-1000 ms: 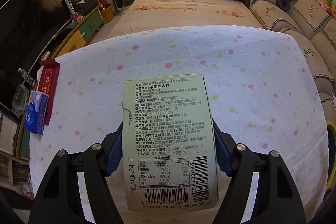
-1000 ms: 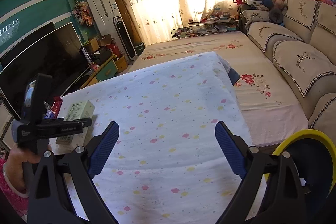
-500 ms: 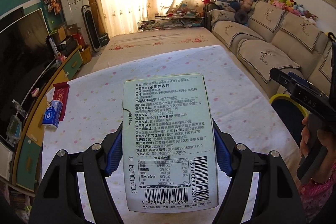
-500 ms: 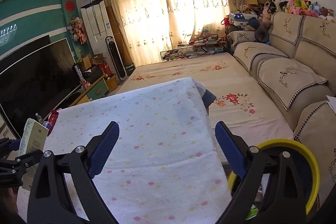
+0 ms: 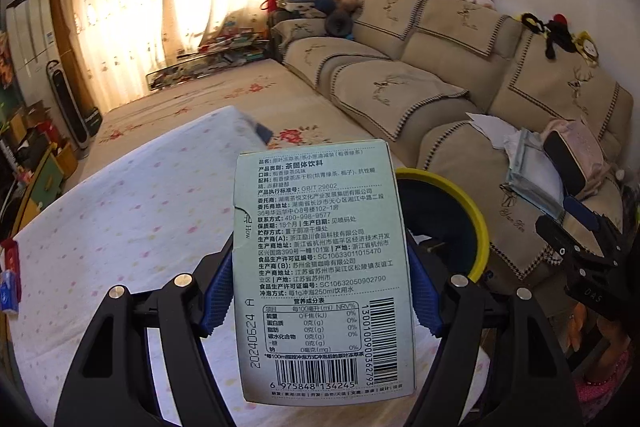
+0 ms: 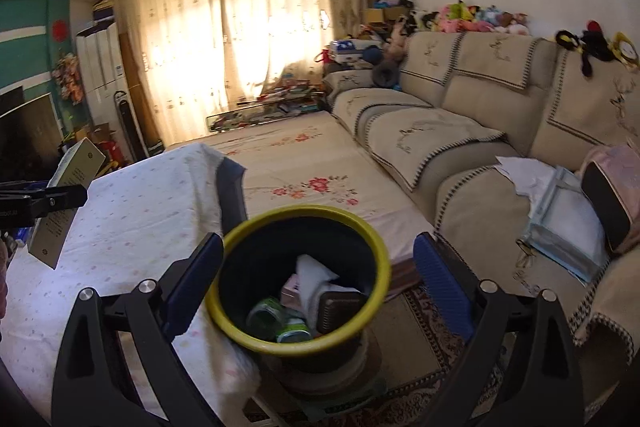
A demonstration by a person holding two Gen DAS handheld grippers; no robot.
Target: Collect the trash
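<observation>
- Left gripper (image 5: 320,291): blue pads clamped on the two long side edges of the pale green tea box (image 5: 320,275), centre of the left wrist frame.
- Box long axis runs along the fingers, pointing away from the camera; printed back panel faces the lens, barcode end nearest.
- Yellow-rimmed trash bin (image 5: 476,223) just behind the box, right of centre.
- Right gripper (image 6: 318,267): jaws wide, holding nothing; bin below, between the fingers.
- Table with spotted cloth (image 6: 132,211) at left.
</observation>
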